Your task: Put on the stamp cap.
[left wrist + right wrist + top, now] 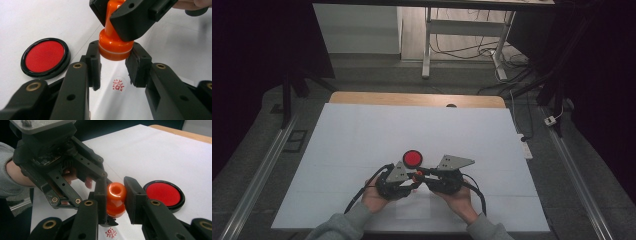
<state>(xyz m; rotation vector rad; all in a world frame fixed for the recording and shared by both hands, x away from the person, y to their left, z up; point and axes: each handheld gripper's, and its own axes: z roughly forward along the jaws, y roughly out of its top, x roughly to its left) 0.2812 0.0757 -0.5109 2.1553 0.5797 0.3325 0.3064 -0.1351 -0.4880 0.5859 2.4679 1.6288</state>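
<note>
Stamp (pixel 113 47) clamped by both hand-held grippers, left (pixel 113 67) and right (pixel 115 195), beside ink pad (pixel 413 158), table edges (pixel 532 200) well apart.

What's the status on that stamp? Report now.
Both grippers shut on the orange stamp: left gripper at its base, right gripper on its handle. Stamp lifted above a red print. Ink pad aside, nothing in the way.

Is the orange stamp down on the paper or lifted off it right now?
Lifted. The orange stamp hangs above the white paper, held by both grippers, and a red printed mark lies uncovered on the sheet beneath it.
</note>
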